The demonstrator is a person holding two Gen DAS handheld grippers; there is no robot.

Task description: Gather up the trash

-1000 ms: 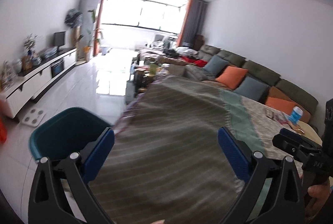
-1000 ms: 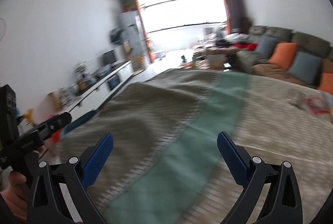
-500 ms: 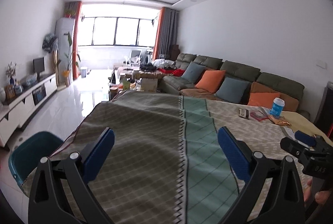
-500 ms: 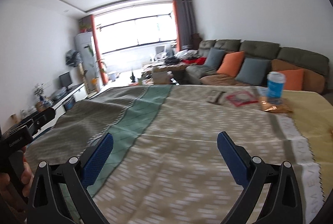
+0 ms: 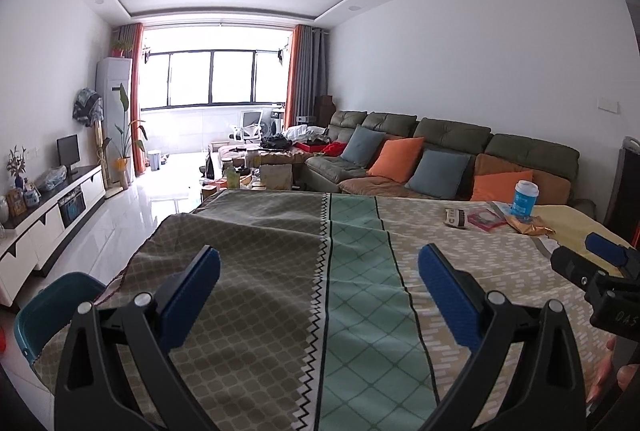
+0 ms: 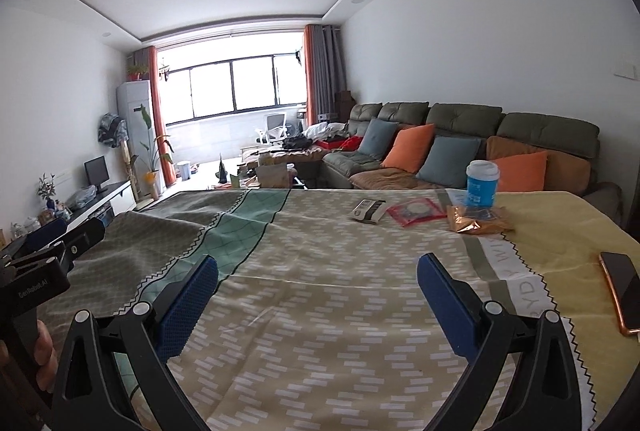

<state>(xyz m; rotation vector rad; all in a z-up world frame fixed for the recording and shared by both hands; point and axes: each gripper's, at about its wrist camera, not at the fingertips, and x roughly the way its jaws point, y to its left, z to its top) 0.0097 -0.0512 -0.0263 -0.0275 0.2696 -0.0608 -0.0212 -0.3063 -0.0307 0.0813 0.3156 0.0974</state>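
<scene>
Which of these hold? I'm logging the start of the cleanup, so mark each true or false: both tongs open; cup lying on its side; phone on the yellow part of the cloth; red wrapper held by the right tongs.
1. Both tongs are open: true. The left tongs and right tongs hold nothing.
2. The cup lies on its side: false, it stands upright.
3. The phone lies on the yellow part of the cloth: true.
4. The red wrapper is in the right tongs: false, it lies on the cloth.
</scene>
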